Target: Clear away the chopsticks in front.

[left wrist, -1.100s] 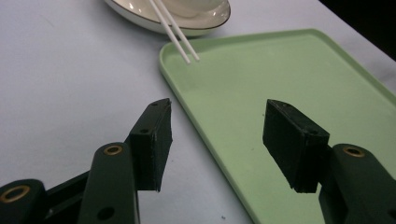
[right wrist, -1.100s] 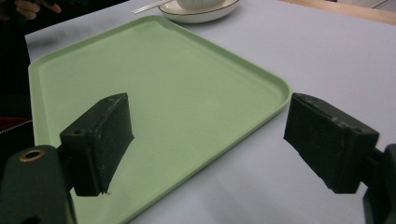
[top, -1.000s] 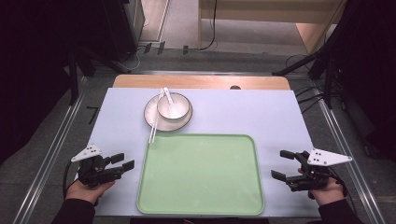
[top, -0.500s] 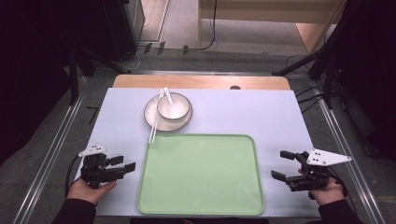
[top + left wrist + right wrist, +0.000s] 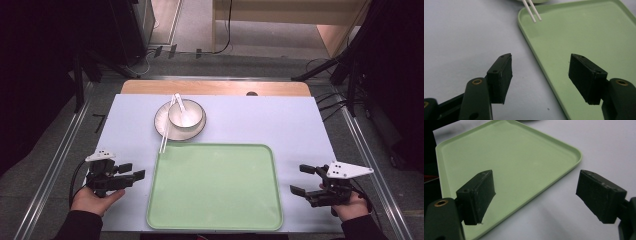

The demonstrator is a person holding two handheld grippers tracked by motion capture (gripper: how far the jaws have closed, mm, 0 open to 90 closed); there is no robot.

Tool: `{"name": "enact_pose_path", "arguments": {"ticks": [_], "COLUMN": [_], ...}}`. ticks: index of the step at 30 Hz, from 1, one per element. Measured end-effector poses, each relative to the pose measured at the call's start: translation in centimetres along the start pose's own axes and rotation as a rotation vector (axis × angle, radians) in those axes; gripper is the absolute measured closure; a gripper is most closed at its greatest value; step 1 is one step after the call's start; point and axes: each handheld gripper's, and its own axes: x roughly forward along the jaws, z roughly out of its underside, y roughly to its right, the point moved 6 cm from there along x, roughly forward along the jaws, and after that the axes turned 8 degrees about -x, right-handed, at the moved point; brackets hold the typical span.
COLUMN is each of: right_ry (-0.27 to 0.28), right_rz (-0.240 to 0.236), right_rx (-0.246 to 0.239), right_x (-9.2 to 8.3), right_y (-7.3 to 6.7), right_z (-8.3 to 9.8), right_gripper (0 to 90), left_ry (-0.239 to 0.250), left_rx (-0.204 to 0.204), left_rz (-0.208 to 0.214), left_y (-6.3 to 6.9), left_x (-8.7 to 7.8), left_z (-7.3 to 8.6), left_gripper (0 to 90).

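Grippers held open and empty either side of a pale green rectangular plastic tray point(image 5: 215, 187) on a light lavender table point(image 5: 300, 125).

Nearest, the left gripper point(image 5: 131, 171) sits just left of the tray and the right gripper point(image 5: 306, 180) just right, jaws wide apart, each aimed inward at the tray's edge. The tray holds nothing. Beyond its far left corner, a round white plate point(image 5: 161, 128) carries a small white bowl point(image 5: 186, 114) with what looks like a white spoon inside. Two thin white chopsticks point(image 5: 166, 131) slant across the plate, long axis running near-to-far, tips reaching the tray corner. The left gripper is likely the nearer to them.
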Motion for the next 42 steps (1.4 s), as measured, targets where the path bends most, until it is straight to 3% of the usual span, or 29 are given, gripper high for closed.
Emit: {"name": "enact_pose_path", "arguments": {"ticks": [5,9,16,24,27,32,42], "right_ry": [0.0,0.001,-0.004,-0.003,-0.007,0.0,0.02], "right_rz": [-0.003,-0.004,-0.014,-0.011,-0.011,-0.01,-0.013], "right_rx": [0.007,0.01,0.016,0.017,0.017,0.014,0.021], "right_x": [0.1,0.1,0.2,0.2,0.2,0.2,0.5], "right_y": [0.0,0.1,-0.1,0.0,0.0,0.0,0.1], "right_z": [0.1,0.1,0.1,0.2,0.2,0.0,-0.5], "right_gripper": [16.1,16.0,16.0,16.0,16.0,16.0,16.0], "left_ry": [-0.024,-0.056,-0.036,-0.034,-0.024,-0.05,-0.048], "left_rx": [-0.023,-0.01,0.007,0.021,0.02,0.039,0.024], "left_rz": [0.026,-0.01,-0.004,-0.019,-0.021,-0.051,-0.063], "left_y": [0.0,0.0,0.8,1.0,1.0,0.7,-0.1], "left_x": [-0.2,-0.2,-0.5,-0.3,0.2,1.4,3.4], "left_z": [-0.5,-0.9,-3.9,-6.3,-7.4,-8.6,-11.1], "left_gripper": [33.1,32.8,32.9,33.0,33.0,33.0,34.1]}}
